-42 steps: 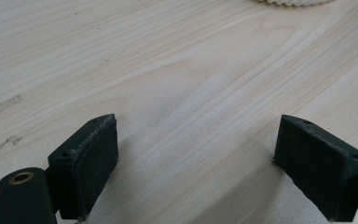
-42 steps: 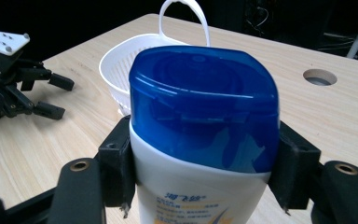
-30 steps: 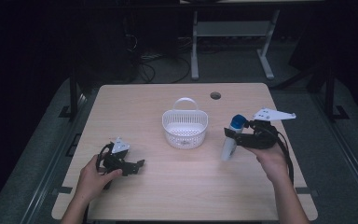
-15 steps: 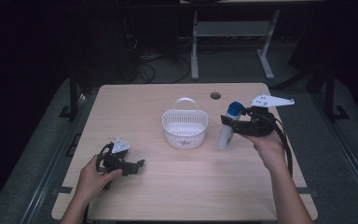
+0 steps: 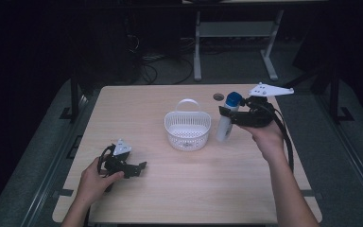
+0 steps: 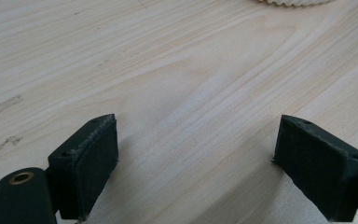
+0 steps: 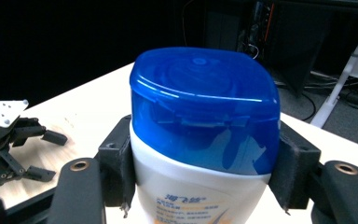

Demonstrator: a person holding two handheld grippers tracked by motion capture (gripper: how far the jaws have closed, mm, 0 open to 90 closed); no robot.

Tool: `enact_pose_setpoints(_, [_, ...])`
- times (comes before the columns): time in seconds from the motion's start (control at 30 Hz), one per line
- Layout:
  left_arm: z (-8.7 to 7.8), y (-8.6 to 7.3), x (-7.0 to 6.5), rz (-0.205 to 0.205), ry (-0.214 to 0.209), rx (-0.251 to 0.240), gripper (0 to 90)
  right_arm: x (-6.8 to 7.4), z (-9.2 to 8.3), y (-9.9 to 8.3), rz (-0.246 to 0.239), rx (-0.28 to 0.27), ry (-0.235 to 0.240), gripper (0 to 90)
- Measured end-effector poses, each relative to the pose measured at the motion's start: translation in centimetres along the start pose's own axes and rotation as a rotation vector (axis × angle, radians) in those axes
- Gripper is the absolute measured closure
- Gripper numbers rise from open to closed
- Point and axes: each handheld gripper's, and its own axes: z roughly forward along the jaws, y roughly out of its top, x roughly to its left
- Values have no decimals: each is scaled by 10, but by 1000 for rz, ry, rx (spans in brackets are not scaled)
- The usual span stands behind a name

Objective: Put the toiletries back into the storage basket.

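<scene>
A white bottle with a blue cap (image 5: 227,118) hangs upright above the table, just right of the white basket (image 5: 187,127). My right gripper (image 5: 228,114) is shut on the bottle just below its cap. In the right gripper view the blue cap (image 7: 205,107) is close up, and both pads press the bottle's white neck. My left gripper (image 5: 141,167) rests low on the table at the front left, open, with nothing between its jaws. In the left gripper view its pads (image 6: 91,158) stand wide apart over bare wood.
The wooden table (image 5: 194,189) has a round cable hole (image 5: 218,97) near its far edge. A white desk frame (image 5: 236,33) and cables stand on the dark floor behind. The basket's rim (image 6: 289,2) shows at the top of the left gripper view.
My right gripper has carried the bottle up and toward the far side, closer to the basket's right flank. The left gripper has stayed put.
</scene>
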Motion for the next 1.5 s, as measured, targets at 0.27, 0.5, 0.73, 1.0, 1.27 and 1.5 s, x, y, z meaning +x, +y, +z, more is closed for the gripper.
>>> enact_pose_setpoints(0.27, [0, 0, 0, -2, 0, -1, 130, 2, 7, 13, -12, -12, -1, 356])
enact_pose_setpoints(0.5, [0, 0, 0, -1, -1, 0, 130, 3, 16, 23, -16, -20, 5, 356])
enact_pose_setpoints(0.73, [0, 0, 0, -2, 0, -1, 130, 6, 27, 28, -21, -22, 11, 356])
enact_pose_setpoints(1.0, [0, 0, 0, -1, -1, 0, 130, 11, 42, 33, -34, -19, 18, 355])
enact_pose_setpoints(1.27, [0, 0, 0, -2, -1, 0, 130, 16, 55, 34, -41, -10, 33, 355])
enact_pose_setpoints(1.5, [0, 0, 0, -1, -2, 0, 130, 17, 65, 30, -49, 11, 42, 355])
